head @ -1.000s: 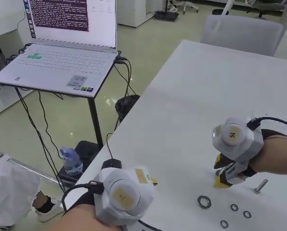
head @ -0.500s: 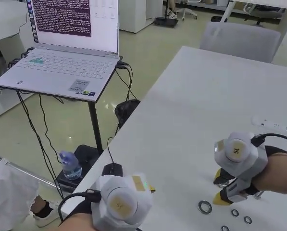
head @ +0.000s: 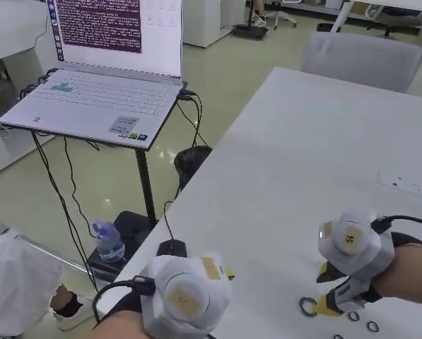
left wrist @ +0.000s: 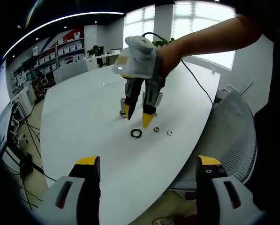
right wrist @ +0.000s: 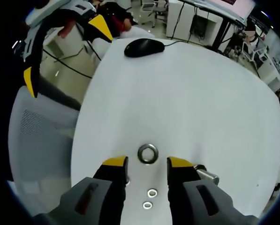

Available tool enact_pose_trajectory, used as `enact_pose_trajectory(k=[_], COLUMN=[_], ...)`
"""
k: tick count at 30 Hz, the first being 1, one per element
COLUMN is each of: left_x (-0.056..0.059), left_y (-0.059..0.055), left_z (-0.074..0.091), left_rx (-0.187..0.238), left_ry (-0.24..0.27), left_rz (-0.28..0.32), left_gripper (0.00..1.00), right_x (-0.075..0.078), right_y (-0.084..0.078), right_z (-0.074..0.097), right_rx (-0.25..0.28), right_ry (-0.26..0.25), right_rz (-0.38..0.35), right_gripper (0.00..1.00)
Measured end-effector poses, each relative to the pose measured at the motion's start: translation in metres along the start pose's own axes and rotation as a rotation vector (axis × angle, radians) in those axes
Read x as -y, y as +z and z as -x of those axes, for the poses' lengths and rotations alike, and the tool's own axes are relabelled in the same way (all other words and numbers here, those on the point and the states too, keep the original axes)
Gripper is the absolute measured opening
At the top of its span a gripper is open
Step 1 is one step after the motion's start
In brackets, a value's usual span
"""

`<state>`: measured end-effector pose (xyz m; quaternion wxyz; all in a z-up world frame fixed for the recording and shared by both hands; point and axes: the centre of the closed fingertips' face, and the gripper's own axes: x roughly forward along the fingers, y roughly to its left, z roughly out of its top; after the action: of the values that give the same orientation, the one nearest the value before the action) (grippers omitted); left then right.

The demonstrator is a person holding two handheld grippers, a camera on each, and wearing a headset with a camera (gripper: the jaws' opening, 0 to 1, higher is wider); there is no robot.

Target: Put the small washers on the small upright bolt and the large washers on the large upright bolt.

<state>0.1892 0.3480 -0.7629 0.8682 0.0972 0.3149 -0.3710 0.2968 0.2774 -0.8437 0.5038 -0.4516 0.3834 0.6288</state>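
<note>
A large steel washer (right wrist: 147, 153) lies flat on the white table (right wrist: 191, 93), just ahead of my right gripper (right wrist: 147, 162). That gripper is open, its yellow tips either side of the washer and close above the table. Two small washers (right wrist: 152, 192) lie nearer, between its fingers. A bolt (right wrist: 206, 175) lies on its side by the right finger. In the left gripper view the right gripper (left wrist: 137, 116) points down over the large washer (left wrist: 136, 133), with small washers (left wrist: 156, 129) beside it. My left gripper (left wrist: 147, 161) hangs wide open and holds nothing, near the table's edge.
A black mouse (right wrist: 144, 47) with its cable sits on the table near the left gripper (right wrist: 60, 28). A laptop (head: 97, 99) stands on a stand left of the table. Grey chairs (head: 359, 56) are at the table's far end and beside it (right wrist: 36, 126).
My right gripper has come down and toward the large washer, so its tips now flank it. The head camera has shifted, and the bolt has passed behind the right gripper.
</note>
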Motion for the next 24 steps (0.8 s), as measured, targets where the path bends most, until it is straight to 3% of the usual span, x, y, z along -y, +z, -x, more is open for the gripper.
enact_pose_trajectory(k=[9, 18, 21, 24], left_x=[0.003, -0.001, -0.003, -0.003], left_y=[-0.001, -0.003, -0.005, -0.006], left_z=[-0.003, -0.004, -0.004, -0.006], left_rx=[0.000, -0.005, -0.023, -0.020], left_ry=[-0.019, -0.017, -0.007, -0.011], left_rz=[0.013, 0.009, -0.038, -0.022], left_gripper=[0.87, 0.87, 0.88, 0.90], right_x=[0.002, 0.006, 0.008, 0.009], right_y=[-0.008, -0.007, -0.010, -0.011], right_z=[-0.017, -0.029, -0.033, -0.033], right_rx=[-0.007, -0.009, -0.020, -0.026], right_ry=[0.007, -0.006, -0.005, -0.010], right_rz=[0.000, 0.014, 0.015, 0.026], right_gripper=[0.35, 0.35, 0.35, 0.35])
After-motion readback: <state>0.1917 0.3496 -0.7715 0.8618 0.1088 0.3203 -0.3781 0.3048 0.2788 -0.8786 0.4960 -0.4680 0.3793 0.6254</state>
